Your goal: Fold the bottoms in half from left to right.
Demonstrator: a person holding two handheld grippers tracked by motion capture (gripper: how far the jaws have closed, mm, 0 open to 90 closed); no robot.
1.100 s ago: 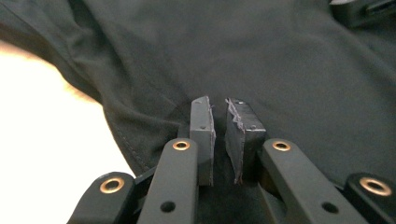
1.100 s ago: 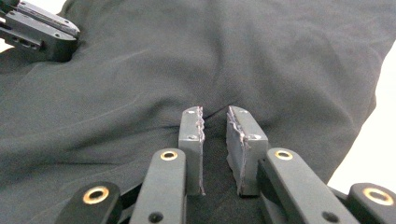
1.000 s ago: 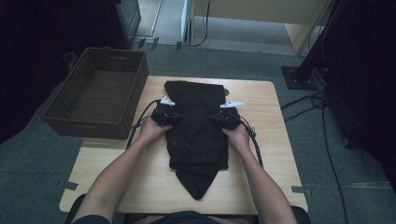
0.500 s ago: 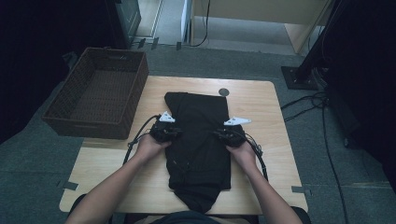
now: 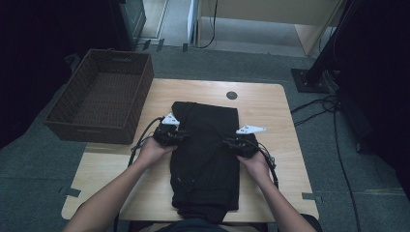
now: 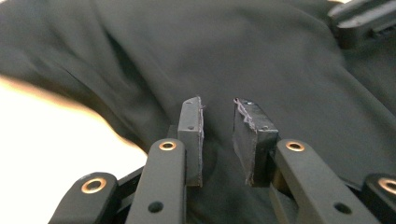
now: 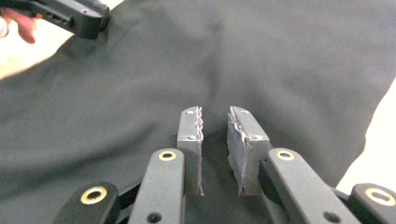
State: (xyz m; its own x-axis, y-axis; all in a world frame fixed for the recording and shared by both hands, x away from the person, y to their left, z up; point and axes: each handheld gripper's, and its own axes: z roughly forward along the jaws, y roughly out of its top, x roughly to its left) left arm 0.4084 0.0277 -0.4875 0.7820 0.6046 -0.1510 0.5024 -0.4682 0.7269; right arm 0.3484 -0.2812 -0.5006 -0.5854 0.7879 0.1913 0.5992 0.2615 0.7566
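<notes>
— Item one: black soft-fabric garment (image 5: 207, 154), folded into a long panel, lying down the middle of the pale wooden table (image 5: 270, 106), its near end at the table's front edge. What has changed?

— Fold has come toward me. A second ago my two grippers were at the far end of the cloth; now they sit at its mid-length, one on each side edge, and the far end lies flat and doubled.

— Item two: left gripper (image 6: 217, 135)?

— Jaws have just been opening. Gap between the pads (image 6: 192, 135), nothing clamped; dark fabric lies beneath them, unpinched.

— Item three: right gripper (image 7: 215, 149)?

— Narrow gap between its jaws, no cloth between them that I can see; I count it as released too.

— Item four?

— Dark brown woven wicker basket (image 5: 67, 123), beside the table's left far corner, well apart from the garment.

— Meaning for the work?

— This fold looks laid down and let go. I judge another fold, then the basket.
</notes>
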